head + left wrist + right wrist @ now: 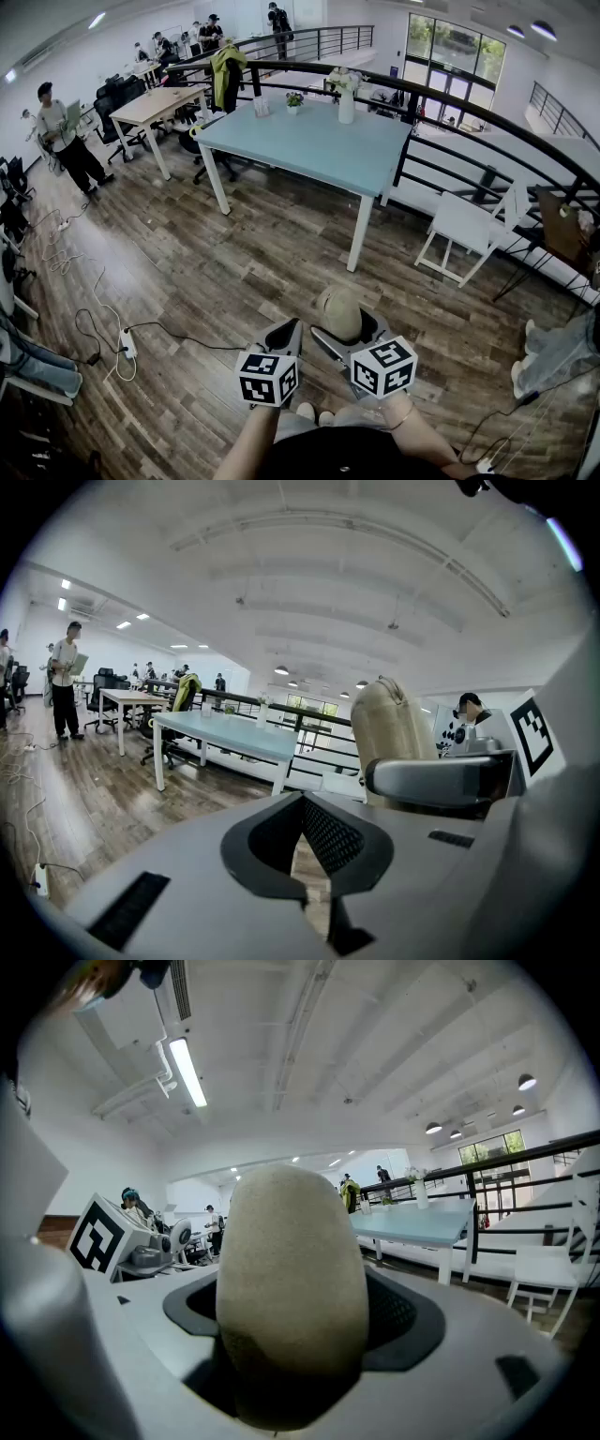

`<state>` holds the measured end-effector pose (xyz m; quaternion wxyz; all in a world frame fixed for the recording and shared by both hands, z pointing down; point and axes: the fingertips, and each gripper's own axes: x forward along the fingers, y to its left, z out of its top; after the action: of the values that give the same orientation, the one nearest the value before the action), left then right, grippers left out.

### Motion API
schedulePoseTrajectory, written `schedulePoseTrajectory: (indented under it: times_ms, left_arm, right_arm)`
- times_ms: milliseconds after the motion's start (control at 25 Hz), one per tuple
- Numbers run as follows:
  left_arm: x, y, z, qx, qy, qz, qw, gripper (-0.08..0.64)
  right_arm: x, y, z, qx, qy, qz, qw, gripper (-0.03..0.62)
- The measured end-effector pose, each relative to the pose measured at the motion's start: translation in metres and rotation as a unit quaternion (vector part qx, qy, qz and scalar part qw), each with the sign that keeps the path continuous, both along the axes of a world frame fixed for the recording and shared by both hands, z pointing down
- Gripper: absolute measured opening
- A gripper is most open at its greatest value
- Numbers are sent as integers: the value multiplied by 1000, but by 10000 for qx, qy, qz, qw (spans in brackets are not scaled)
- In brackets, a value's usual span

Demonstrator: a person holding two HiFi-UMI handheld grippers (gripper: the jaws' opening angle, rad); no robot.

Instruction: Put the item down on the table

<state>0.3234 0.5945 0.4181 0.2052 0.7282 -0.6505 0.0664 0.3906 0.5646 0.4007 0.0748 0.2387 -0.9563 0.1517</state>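
A beige, egg-shaped padded item [338,312] stands upright between the jaws of my right gripper [349,339], which is shut on it. In the right gripper view the item [291,1269] fills the space between the dark pads of the right gripper [295,1335]. My left gripper [284,339] hangs just to the left of it, shut and holding nothing. The left gripper view shows the left gripper [305,860] with its jaws together, and the item [389,728] off to the right. The light blue table [309,141] stands some way ahead across the wooden floor.
On the blue table are a white vase [346,103] and a small plant [294,99] at its far edge. A black railing [487,159] runs behind it. A small white table [464,225] stands to the right. Cables and a power strip [127,345] lie on the floor at left. A person [66,131] stands far left.
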Motion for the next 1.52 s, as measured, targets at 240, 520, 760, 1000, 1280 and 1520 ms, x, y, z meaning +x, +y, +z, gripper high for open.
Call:
schedulePoseTrajectory:
  times_ms: [240,520,760,1000,1280,1520]
  left_arm:
    - [-4,-4,-2,48,87,20,9999,17]
    - [-13,-8,-3,87,125,103,9998,17]
    - [-31,-12,-6,173,216,117,9995,17]
    - [-52,-17,-7,190,185,300,9992,17]
    - [-51,-21,3,149,325,601,9976,17]
    - [-64,-37,10,138,362,664,9970,17]
  right_arm:
    - [-5,1,5,-24,25,-26,10000,413]
    - [-15,-1,1,30,35,-62,10000,411]
    - [-29,-6,-4,46,-25,-30,10000,413]
    - [-41,-16,-1,-66,-22,191,9998,413]
    - [-46,-18,9,-34,153,352,9993,413]
    - [-61,-36,18,6,154,373,9992,413]
